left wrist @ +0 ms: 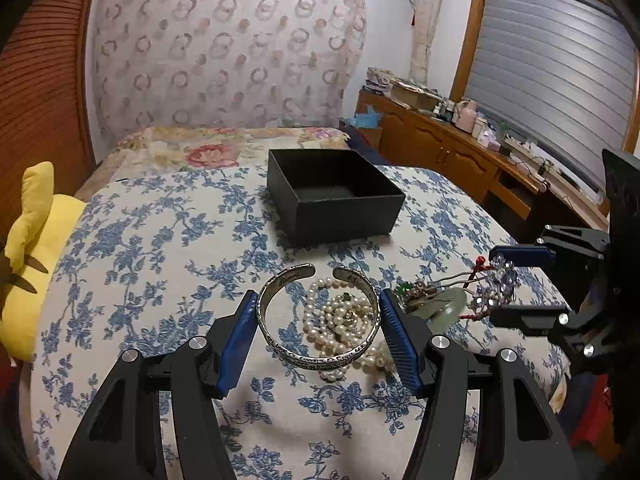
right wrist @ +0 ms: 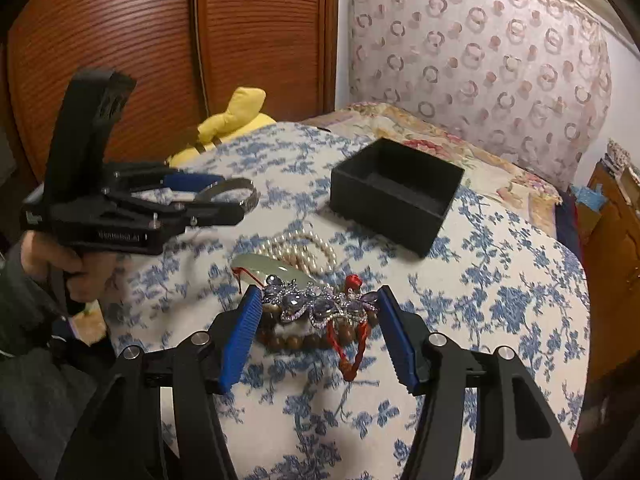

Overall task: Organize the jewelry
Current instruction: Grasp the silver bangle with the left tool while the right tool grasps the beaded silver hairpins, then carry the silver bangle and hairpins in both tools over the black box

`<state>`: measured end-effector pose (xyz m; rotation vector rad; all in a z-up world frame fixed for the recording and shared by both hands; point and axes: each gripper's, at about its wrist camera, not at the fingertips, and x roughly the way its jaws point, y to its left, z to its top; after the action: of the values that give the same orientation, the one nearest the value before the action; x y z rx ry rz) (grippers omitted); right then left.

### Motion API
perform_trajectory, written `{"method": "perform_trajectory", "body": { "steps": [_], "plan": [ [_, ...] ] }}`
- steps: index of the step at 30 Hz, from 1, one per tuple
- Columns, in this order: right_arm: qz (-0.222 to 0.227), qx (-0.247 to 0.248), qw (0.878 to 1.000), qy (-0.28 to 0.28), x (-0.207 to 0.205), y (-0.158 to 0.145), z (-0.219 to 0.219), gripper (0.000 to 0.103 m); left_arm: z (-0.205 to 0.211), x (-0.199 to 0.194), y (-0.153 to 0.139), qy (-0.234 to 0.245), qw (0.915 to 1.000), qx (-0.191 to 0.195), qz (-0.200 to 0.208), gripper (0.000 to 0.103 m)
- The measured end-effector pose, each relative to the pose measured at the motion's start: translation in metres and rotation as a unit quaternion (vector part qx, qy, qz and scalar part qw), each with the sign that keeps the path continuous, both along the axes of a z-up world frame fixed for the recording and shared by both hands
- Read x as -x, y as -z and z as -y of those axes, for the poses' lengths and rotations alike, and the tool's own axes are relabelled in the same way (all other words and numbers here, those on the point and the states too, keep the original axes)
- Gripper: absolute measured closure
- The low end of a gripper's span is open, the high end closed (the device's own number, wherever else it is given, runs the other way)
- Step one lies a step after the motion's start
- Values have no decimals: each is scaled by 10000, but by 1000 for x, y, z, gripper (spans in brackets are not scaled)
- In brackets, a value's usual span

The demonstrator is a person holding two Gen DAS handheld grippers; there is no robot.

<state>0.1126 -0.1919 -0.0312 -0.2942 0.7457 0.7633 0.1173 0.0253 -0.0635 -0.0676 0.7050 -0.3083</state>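
Observation:
A silver cuff bracelet sits between the blue pads of my left gripper, which touch its sides; the right wrist view shows the cuff lifted off the cloth. A pearl necklace lies under it. My right gripper has its jaws on either end of a purple jewelled brooch, over brown beads, a red cord and a jade bangle. An open black box stands beyond, empty.
A blue floral cloth covers the surface. A yellow plush toy lies at its left edge. A wooden wardrobe is behind; a cluttered wooden sideboard is on the right.

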Motion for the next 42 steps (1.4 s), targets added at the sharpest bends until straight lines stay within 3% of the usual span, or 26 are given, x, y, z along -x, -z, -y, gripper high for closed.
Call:
{"method": "perform_trajectory", "body": {
  "steps": [8, 16, 20, 23, 42],
  "plan": [
    [-511, -650, 9963, 214, -36, -8, 2, 42, -3, 0, -1, -60, 10000, -23, 14, 45],
    [-420, -997, 9940, 160, -35, -29, 9, 42, -4, 1, 1, -64, 10000, -46, -22, 45],
    [-440, -877, 9949, 217, -37, -22, 8, 42, -5, 1, 1, -67, 10000, -48, -13, 45],
    [-150, -473, 9985, 218, -29, -9, 3, 42, -5, 1, 1, -68, 10000, -66, -11, 45],
    [-503, 72, 9986, 121, -1, 49, 4, 41, -1, 2, 3, -58, 9999, -142, -21, 45]
  ]
}}
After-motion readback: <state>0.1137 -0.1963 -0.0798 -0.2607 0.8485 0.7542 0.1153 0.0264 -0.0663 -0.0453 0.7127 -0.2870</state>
